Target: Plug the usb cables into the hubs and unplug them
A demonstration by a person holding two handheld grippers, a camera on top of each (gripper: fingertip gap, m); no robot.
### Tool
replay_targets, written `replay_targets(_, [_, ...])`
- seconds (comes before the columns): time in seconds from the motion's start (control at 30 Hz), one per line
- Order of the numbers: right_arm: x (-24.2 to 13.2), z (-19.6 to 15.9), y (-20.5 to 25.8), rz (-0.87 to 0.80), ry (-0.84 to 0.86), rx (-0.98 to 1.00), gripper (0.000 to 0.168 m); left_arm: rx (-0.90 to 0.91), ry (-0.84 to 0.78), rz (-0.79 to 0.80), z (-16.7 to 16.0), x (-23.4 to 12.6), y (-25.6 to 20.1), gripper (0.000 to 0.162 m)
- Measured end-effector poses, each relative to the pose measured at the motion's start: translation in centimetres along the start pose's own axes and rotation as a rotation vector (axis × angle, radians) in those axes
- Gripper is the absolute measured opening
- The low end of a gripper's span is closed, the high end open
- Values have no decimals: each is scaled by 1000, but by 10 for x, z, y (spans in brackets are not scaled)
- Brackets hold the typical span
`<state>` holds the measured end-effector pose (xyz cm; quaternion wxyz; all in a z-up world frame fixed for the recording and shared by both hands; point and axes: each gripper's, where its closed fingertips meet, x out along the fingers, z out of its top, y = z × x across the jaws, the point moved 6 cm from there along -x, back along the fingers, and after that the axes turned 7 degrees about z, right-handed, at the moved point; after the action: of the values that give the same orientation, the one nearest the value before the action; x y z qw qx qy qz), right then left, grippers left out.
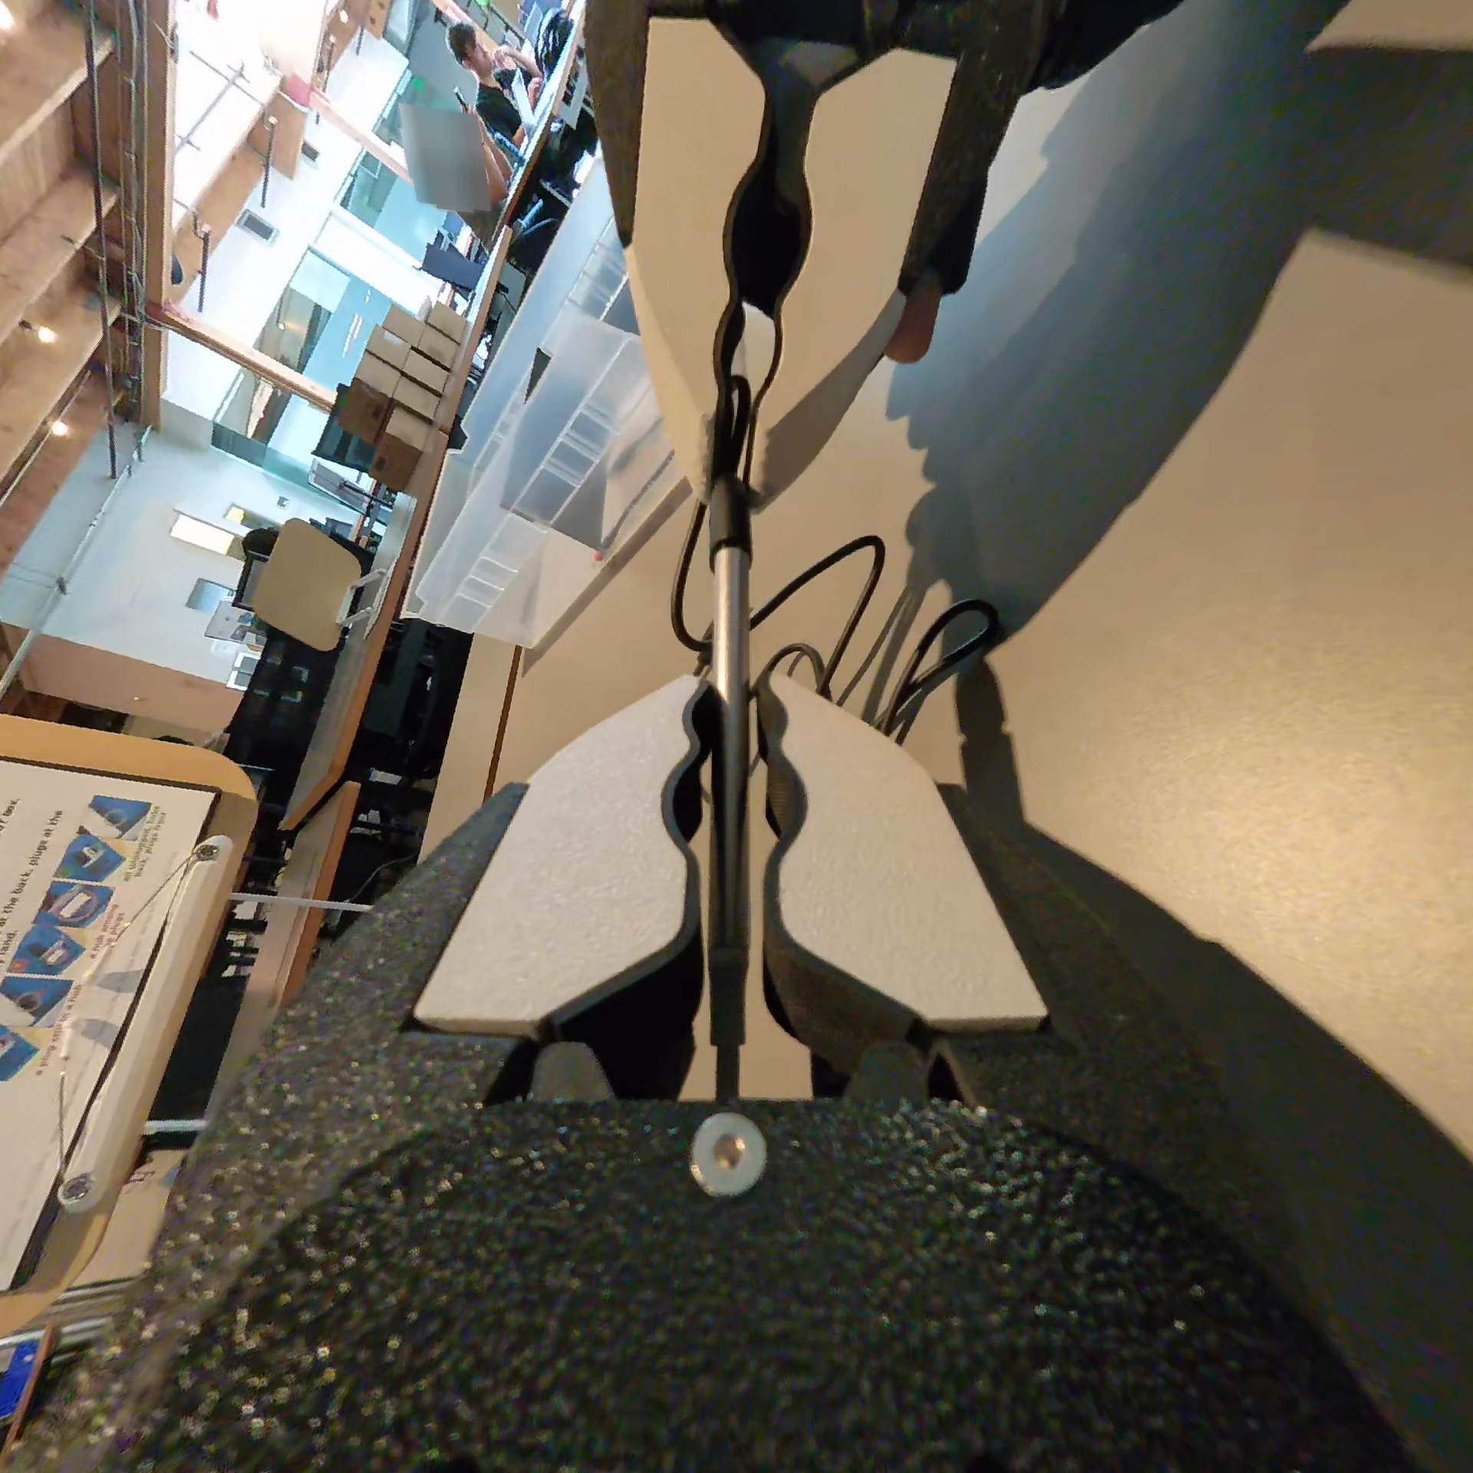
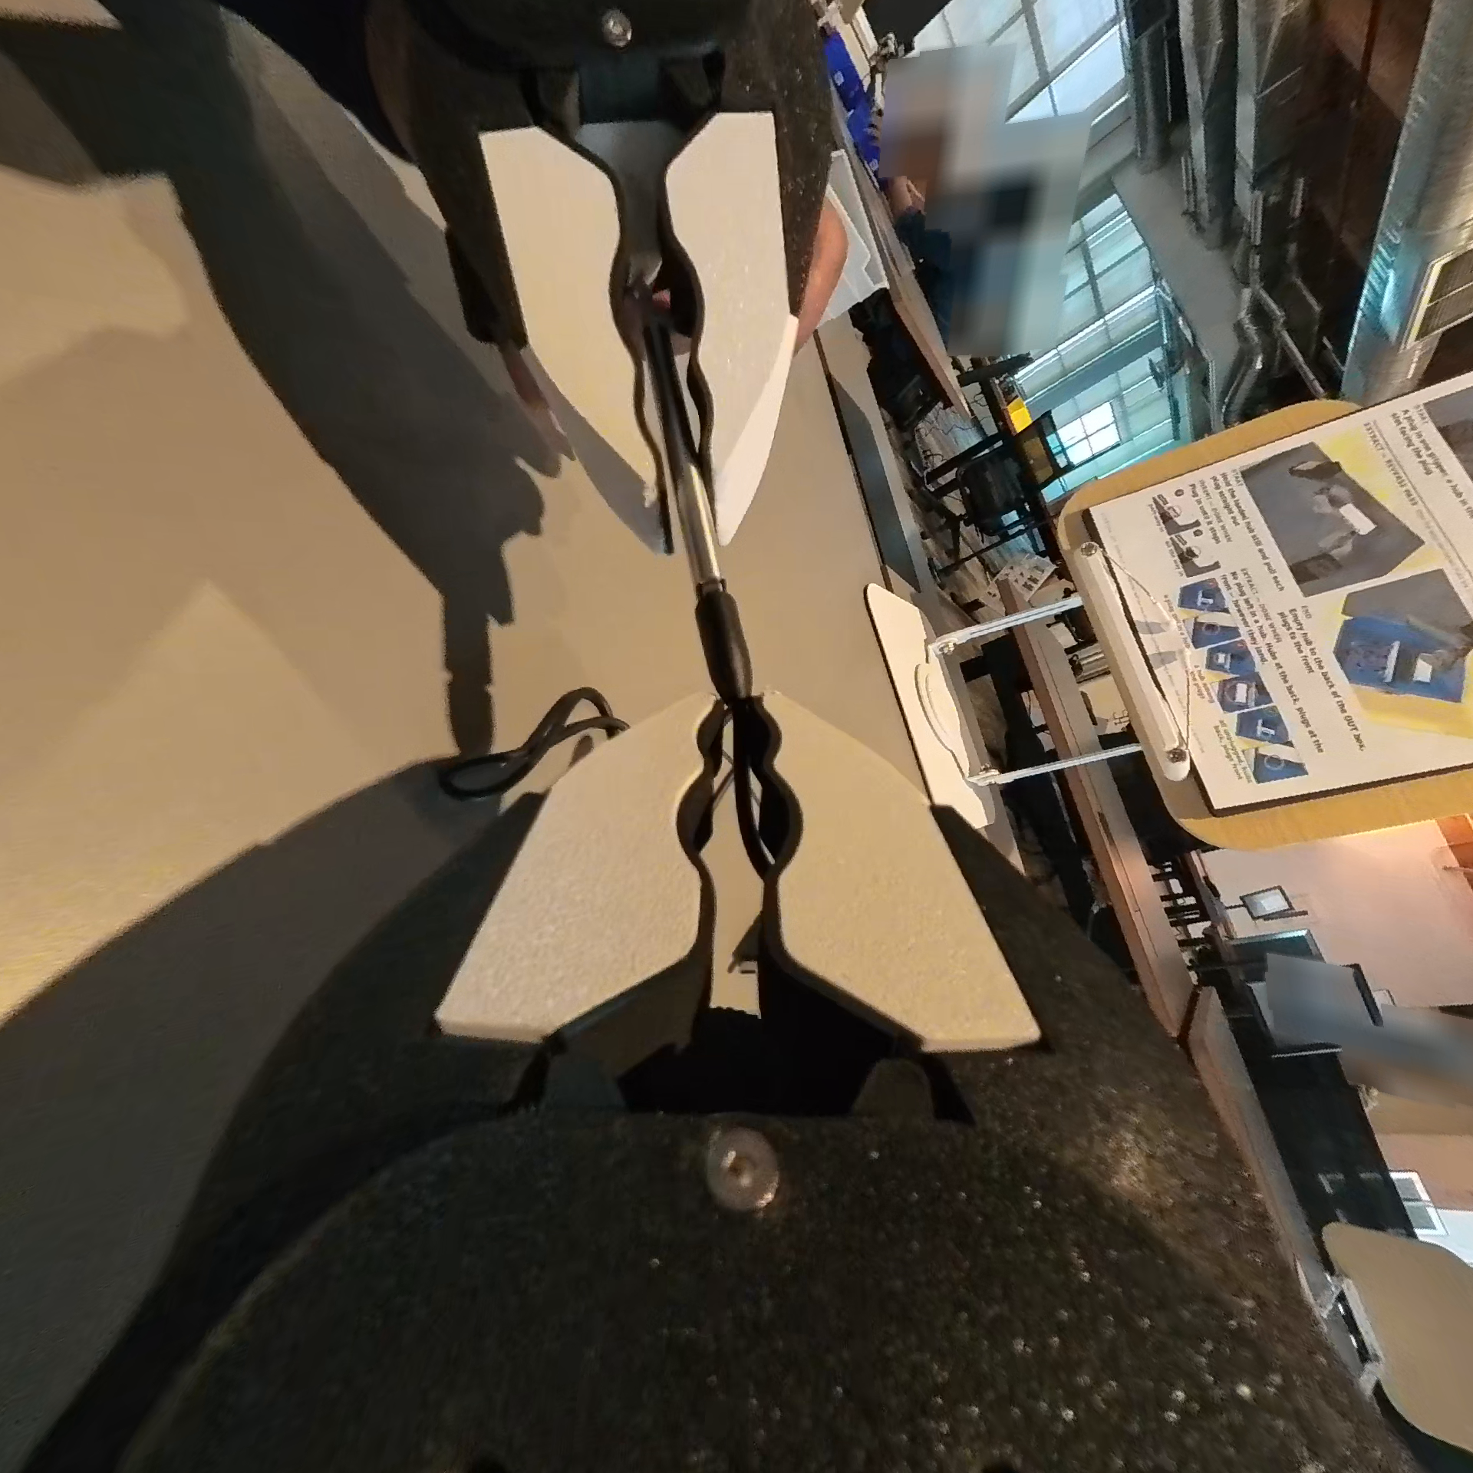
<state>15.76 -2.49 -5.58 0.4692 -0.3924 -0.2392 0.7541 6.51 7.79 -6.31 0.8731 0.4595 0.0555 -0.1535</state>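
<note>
Right tongs (image 2: 737, 717) clamp the black plug (image 2: 721, 638), facing the left tongs (image 2: 685, 510).

Speckled black housings, silver centre screw (image 1: 728, 1153); white textured fingers (image 1: 582, 877) with wavy black-edged inner rims, both grippers alike.

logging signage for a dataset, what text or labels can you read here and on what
Instruction sheet on the wooden board: printed text with pictures, legible in part; not quoted here.
Cardboard boxes: any labels too small to read.
Fingers, cable: no writing visible.
</note>
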Motion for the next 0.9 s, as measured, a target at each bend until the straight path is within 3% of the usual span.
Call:
replay_targets(0.2, [-1, 1, -1, -9, -5, 2, 5, 9, 0, 21, 2, 0, 1, 8])
replay_targets(0.33, [-3, 0, -3, -30, 5, -3, 5, 13, 11, 1, 0, 1, 0, 19])
replay_targets(0.9, [-10, -1, -9, -61, -26, 27, 5, -8, -15, 42, -1, -12, 14, 10])
